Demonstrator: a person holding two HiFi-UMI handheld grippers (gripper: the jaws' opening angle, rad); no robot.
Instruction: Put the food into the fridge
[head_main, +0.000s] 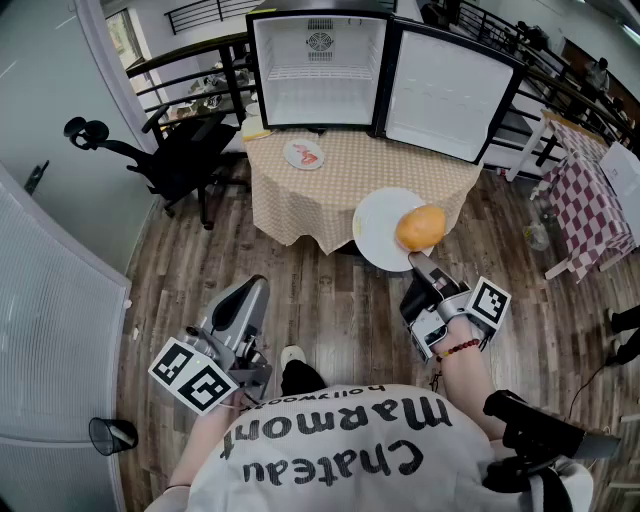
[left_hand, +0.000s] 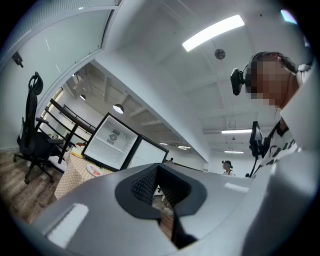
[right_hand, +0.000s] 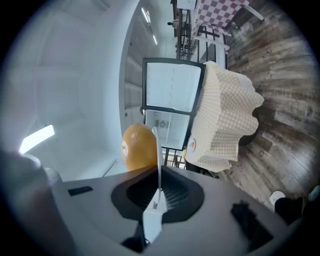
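Left gripper (head_main: 255, 288): fingers together | right gripper (head_main: 415, 259): clamped on plate (head_main: 378, 228), one orange food (head_main: 421, 228) | second plate (head_main: 304, 154) on table (head_main: 370, 172)

The person is holding the left gripper (head_main: 255, 290) low and close beside the body. It is pointing forward and tipped upward, with its jaws pressed together on nothing. The right arm is stretching further ahead. The right gripper (head_main: 420, 265) is clamping its jaws on the near rim of a white plate (head_main: 375, 225) and carrying it roughly flat. A beaded bracelet (head_main: 460, 349) is sitting on the right wrist, just behind the marker cube (head_main: 489, 303).
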